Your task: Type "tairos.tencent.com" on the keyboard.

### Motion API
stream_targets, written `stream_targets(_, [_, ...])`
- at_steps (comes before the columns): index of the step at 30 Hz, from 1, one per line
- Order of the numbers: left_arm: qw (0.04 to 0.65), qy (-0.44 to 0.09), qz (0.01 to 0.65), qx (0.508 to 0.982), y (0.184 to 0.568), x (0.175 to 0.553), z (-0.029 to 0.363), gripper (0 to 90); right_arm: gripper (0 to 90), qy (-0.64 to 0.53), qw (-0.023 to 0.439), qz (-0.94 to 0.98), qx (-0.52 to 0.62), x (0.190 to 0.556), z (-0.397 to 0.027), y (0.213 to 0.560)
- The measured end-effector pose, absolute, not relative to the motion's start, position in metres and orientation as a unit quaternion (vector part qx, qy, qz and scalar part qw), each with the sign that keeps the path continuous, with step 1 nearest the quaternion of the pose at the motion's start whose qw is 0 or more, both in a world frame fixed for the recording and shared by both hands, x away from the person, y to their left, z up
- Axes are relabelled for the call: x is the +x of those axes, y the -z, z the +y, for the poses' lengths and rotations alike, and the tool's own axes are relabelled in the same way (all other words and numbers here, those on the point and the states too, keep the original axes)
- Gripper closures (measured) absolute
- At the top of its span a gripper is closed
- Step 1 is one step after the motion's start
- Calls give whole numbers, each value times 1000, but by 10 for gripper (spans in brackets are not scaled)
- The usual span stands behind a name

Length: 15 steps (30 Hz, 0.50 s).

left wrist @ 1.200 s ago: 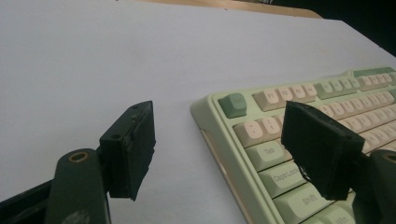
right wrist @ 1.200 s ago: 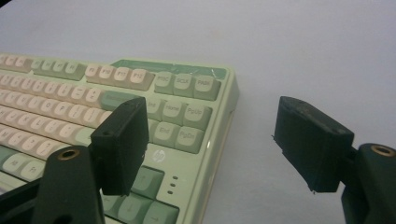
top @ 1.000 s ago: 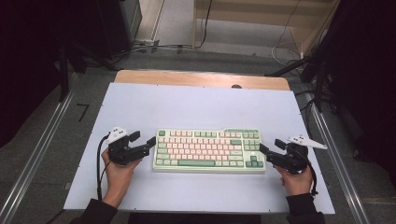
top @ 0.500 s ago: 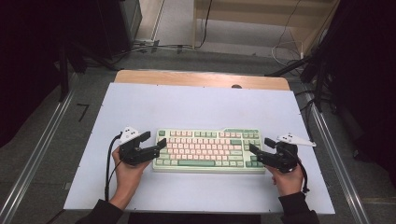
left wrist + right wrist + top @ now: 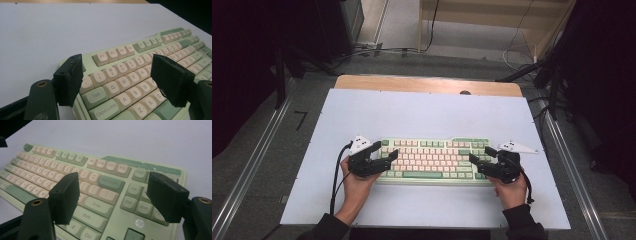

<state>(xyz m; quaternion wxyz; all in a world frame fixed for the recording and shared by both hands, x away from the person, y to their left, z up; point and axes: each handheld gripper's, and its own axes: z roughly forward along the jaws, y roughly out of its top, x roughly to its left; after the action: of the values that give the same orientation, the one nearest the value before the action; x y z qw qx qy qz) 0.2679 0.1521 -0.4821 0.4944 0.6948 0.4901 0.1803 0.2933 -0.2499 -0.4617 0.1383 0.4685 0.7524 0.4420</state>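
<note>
A pale green keyboard [image 5: 434, 160] with cream and green keys lies flat on the white table [image 5: 422, 112], near its front edge and roughly centred between the person's hands. The left tongs [image 5: 388, 152] sit over the keyboard's left end with their jaws spread wide and nothing between them. In the left gripper view, the left tongs [image 5: 116, 82] straddle the corner of the keyboard [image 5: 140, 75]: one jaw hangs beside the left edge near the Tab and Caps Lock keys, the other over the letter rows. Whether either pad touches the keys cannot be told. The right tongs [image 5: 476, 159] sit over the keyboard's right end, also released and holding nothing. In the right gripper view, the right tongs [image 5: 112, 200] have one jaw above the Enter and Shift area and the other above the navigation keys of the keyboard [image 5: 100, 182], close to the printed logo.
</note>
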Motion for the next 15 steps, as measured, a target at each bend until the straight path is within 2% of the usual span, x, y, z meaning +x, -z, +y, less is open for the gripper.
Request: stream_targets(15, [494,-178,487,698,483,268,147,269,282,-448,120,768,442,296,-221,462])
